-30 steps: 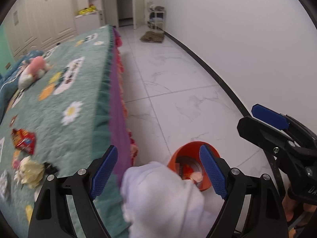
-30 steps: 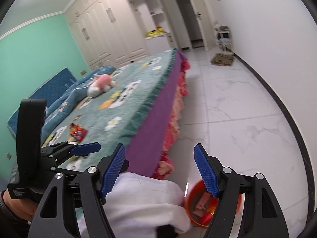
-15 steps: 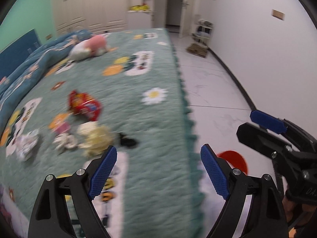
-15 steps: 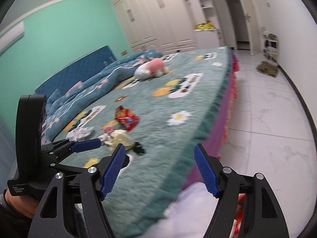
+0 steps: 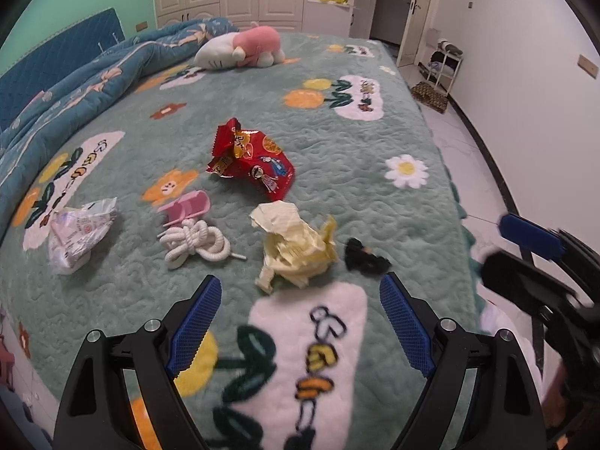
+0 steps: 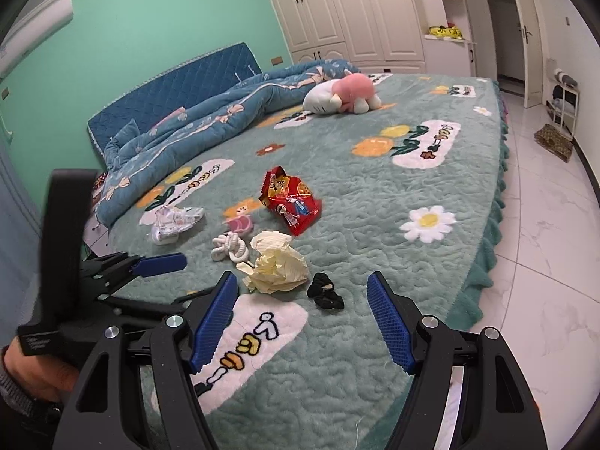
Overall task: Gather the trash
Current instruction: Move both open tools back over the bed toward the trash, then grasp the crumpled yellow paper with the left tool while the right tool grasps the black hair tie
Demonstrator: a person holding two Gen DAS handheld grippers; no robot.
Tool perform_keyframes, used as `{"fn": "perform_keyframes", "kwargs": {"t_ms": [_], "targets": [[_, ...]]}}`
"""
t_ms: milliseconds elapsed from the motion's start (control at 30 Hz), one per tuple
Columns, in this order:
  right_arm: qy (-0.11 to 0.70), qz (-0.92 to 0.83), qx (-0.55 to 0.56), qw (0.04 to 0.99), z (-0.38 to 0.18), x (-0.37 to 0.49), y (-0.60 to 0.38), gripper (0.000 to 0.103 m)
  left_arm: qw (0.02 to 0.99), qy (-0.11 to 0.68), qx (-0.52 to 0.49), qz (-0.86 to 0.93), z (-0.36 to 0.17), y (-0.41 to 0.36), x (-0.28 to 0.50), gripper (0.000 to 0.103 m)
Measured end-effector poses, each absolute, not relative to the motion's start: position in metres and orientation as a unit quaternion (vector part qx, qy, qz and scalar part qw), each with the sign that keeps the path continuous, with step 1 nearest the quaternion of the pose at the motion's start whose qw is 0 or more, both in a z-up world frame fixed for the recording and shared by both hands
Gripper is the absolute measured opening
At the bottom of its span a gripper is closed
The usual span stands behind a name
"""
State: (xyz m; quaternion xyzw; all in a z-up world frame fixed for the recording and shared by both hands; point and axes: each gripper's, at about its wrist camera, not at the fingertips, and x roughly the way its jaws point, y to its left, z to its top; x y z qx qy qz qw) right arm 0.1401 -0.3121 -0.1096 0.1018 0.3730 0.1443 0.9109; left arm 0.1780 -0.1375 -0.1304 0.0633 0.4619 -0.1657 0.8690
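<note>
My left gripper [image 5: 300, 322] hung with its blue-padded fingers spread and empty above the green fleece bedspread [image 5: 375, 195], and my right gripper [image 6: 302, 318] stood released too, gripping nothing. Nearest ahead lay the crumpled pale-yellow paper wad [image 5: 296, 247], with a black fabric scrunchie [image 5: 365, 257] just beside it. To the left sat a knotted white cord [image 5: 195, 242], a small pink plastic piece [image 5: 187, 206] and a crinkled white wrapper [image 5: 78, 230]. Beyond them lay the red foil snack bag [image 5: 251, 157]. Far off rested a pink-and-white plush toy [image 5: 240, 48].
</note>
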Motion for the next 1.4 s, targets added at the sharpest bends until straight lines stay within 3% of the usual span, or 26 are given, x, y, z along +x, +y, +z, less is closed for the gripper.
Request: {"fn": "perform_keyframes", "kwargs": {"t_ms": [500, 533, 600, 800, 1033, 1400], "targets": [[0.405, 0.144, 0.107, 0.896, -0.142, 0.183, -0.317, 0.072, 0.839, 0.509, 0.075, -0.177, -0.186, -0.152, 0.239, 0.086], [0.407, 0.144, 0.107, 0.896, -0.144, 0.184, -0.316, 0.072, 0.839, 0.507, 0.079, -0.179, -0.188, -0.153, 0.239, 0.084], [0.411, 0.145, 0.106, 0.894, -0.148, 0.188, -0.315, 0.072, 0.833, 0.515, 0.084, -0.184, -0.195, -0.155, 0.241, 0.061], [0.42, 0.15, 0.103, 0.889, -0.156, 0.192, -0.309, 0.072, 0.829, 0.518, 0.075, -0.197, -0.198, -0.147, 0.235, 0.048], [0.426, 0.169, 0.094, 0.884, -0.163, 0.193, -0.298, 0.071, 0.839, 0.507, 0.082, -0.181, -0.179, -0.127, 0.219, 0.044], [0.458, 0.168, 0.045, 0.872, -0.195, 0.212, -0.281, 0.055, 0.834, 0.519, 0.077, -0.172, -0.178, -0.116, 0.221, 0.044]]}}
